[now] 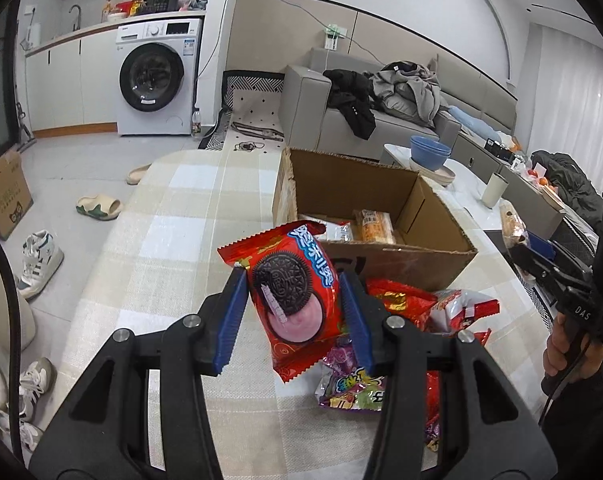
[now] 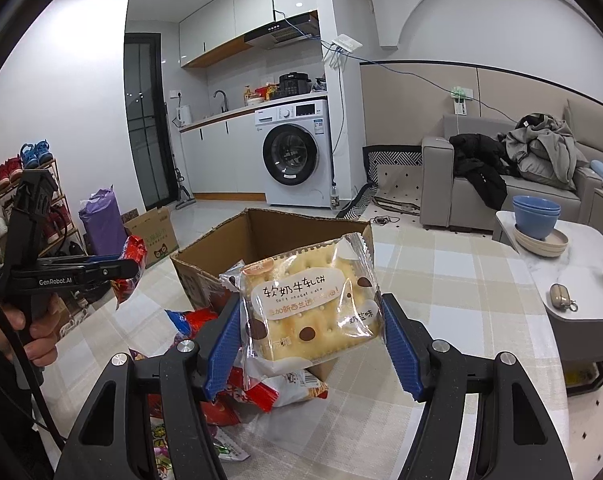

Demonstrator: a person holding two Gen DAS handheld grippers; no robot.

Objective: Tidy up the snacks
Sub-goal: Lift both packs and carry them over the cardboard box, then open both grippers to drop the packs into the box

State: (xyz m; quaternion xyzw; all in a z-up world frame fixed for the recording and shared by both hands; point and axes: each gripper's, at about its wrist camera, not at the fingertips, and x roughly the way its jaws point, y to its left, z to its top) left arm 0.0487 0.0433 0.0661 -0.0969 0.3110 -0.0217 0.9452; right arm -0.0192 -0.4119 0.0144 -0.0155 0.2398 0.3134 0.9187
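My left gripper (image 1: 295,304) is closed about halfway, its 2 blue ribbed pads (image 1: 233,312) pressed against both sides of a red Oreo packet (image 1: 291,292), which I hold upright above the checked tablecloth (image 1: 161,240). From the right wrist view, the same left gripper (image 2: 131,266) shows at the left edge with that red packet (image 2: 131,268) sticking out past its tips.

My right gripper (image 2: 311,332) is set wider, clamping a clear-wrapped nougat cracker pack (image 2: 311,304) by its 2 side edges, label facing the camera. The pack hangs in the air in front of the cardboard box (image 2: 261,232). In the left wrist view, the right gripper (image 1: 515,246) reaches in from the right with the cracker pack (image 1: 511,222) at its tip, just right of the box.

The open box (image 1: 401,268) sits on the table just beyond my left gripper, with an orange-wrapped snack (image 1: 371,226) and another clear packet lying inside. Near the box's near wall, a loose pile of snack bags (image 1: 421,320) lies on the cloth, mostly red, with 1 purple candy bag (image 1: 353,384) closest to me. Further right, stacked blue bowls (image 2: 535,216) stand on a white side table (image 2: 581,264).
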